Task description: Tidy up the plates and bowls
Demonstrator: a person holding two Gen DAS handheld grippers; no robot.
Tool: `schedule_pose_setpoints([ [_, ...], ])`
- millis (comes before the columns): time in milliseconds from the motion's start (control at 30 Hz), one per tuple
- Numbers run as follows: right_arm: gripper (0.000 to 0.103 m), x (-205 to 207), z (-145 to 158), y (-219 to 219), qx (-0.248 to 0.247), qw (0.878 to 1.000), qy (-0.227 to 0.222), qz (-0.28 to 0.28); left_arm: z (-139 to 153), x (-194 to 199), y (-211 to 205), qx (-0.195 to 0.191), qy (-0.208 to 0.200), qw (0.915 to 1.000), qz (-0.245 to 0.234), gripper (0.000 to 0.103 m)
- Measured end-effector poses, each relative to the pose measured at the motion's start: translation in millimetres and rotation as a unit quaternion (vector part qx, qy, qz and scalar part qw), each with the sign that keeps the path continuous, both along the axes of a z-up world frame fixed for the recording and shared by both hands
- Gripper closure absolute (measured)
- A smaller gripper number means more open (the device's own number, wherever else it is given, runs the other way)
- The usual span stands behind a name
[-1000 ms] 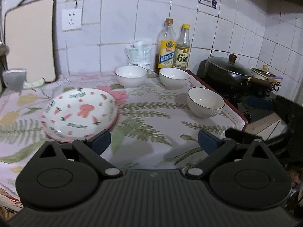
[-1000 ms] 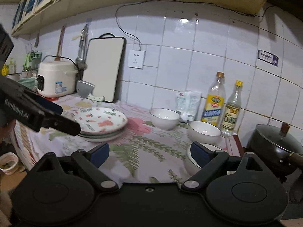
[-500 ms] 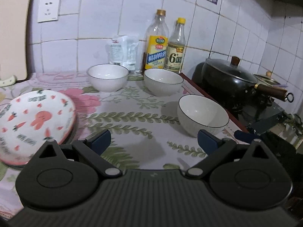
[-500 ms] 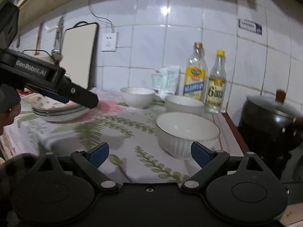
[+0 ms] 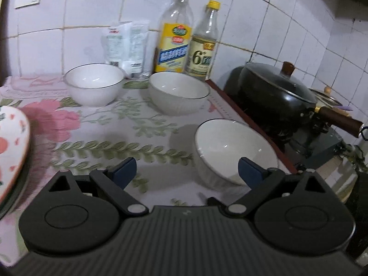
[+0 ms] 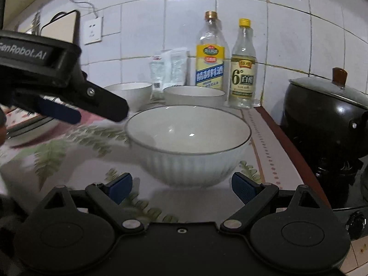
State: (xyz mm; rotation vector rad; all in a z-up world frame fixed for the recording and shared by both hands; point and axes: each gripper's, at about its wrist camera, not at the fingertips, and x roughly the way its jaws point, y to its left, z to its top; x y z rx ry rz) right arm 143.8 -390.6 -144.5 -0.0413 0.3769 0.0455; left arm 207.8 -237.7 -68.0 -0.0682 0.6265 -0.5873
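Three white bowls stand on the flowered cloth: a near bowl (image 5: 230, 151) by the cloth's right edge, a middle bowl (image 5: 179, 92) and a left bowl (image 5: 94, 82) at the back. A patterned plate (image 5: 11, 149) on a stack shows at the left edge. My left gripper (image 5: 187, 172) hovers left of the near bowl, its jaws closing; its right pad overlaps the bowl's rim, pressing on nothing. My right gripper (image 6: 181, 184) is open, with the near bowl (image 6: 188, 142) centred just beyond its fingertips. The left gripper (image 6: 92, 112) reaches in from the left there.
Two bottles (image 5: 174, 39) (image 5: 204, 43) and a white bag (image 5: 125, 46) stand against the tiled wall. A black lidded pot (image 5: 271, 92) sits on the stove right of the cloth, handle pointing right. A wall socket (image 6: 92, 31) and cutting board (image 6: 59, 27) are at the far left.
Both grippers moved right, forward and lower toward the near bowl, which now looms large. The plate slid to the left edge of the left wrist view. The left jaws narrowed slightly.
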Motion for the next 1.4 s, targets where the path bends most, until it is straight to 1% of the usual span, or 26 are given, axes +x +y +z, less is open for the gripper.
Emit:
schedule_pose_setpoints([
  [33,0.008,2.1,-0.4,-0.9,0.001,1.000,-0.001,-0.003,-0.5,0.1,-5.0,0.000,-0.004,1.0000,-0.003,0.012],
  [67,0.008,3.5,-0.4,-1.3,0.001,1.000,-0.003,-0.006,-1.8,1.0,-11.0,0.003,-0.004,1.0000,-0.006,0.017],
  [100,0.008,4.3,0.0,-1.5,0.000,1.000,-0.005,-0.007,-3.4,2.7,-16.0,0.006,-0.001,0.9999,-0.010,0.022],
  [233,0.007,12.6,1.1,-2.8,0.003,1.000,-0.009,-0.001,-11.7,9.6,-29.0,0.003,0.024,0.9995,-0.021,0.033],
  [300,0.007,13.8,0.4,-1.4,-0.002,1.000,-0.011,-0.004,-15.9,12.4,-31.3,-0.001,0.033,0.9992,-0.024,0.043],
  [333,0.006,13.7,-0.4,-0.6,-0.003,1.000,-0.013,-0.005,-17.7,13.8,-32.5,-0.001,0.037,0.9990,-0.023,0.046],
  [400,0.006,14.6,-1.4,-0.8,-0.001,1.000,-0.015,-0.006,-21.1,16.7,-34.2,-0.002,0.046,0.9986,-0.024,0.058],
  [467,0.006,14.5,-2.5,-0.2,-0.002,1.000,-0.015,-0.005,-22.7,17.5,-33.9,-0.009,0.049,0.9984,-0.028,0.064],
  [533,0.006,15.7,-3.4,1.3,-0.006,1.000,-0.017,-0.008,-22.2,17.0,-33.6,-0.006,0.046,0.9985,-0.027,0.067],
  [600,0.004,16.5,-4.1,3.1,-0.008,1.000,-0.021,-0.012,-21.6,17.6,-32.6,-0.005,0.046,0.9986,-0.026,0.072],
  [667,0.004,15.7,-3.7,6.2,-0.012,0.999,-0.022,-0.020,-20.7,16.9,-30.6,-0.004,0.046,0.9986,-0.028,0.075],
  [900,0.004,9.0,-3.5,19.4,-0.018,0.999,-0.026,-0.018,-17.4,9.0,-17.3,0.004,0.042,0.9988,-0.026,0.075],
  [1400,0.004,-2.8,14.2,75.7,-0.053,0.997,-0.047,0.036,5.1,-18.5,40.7,0.035,0.018,0.9992,0.000,0.075],
])
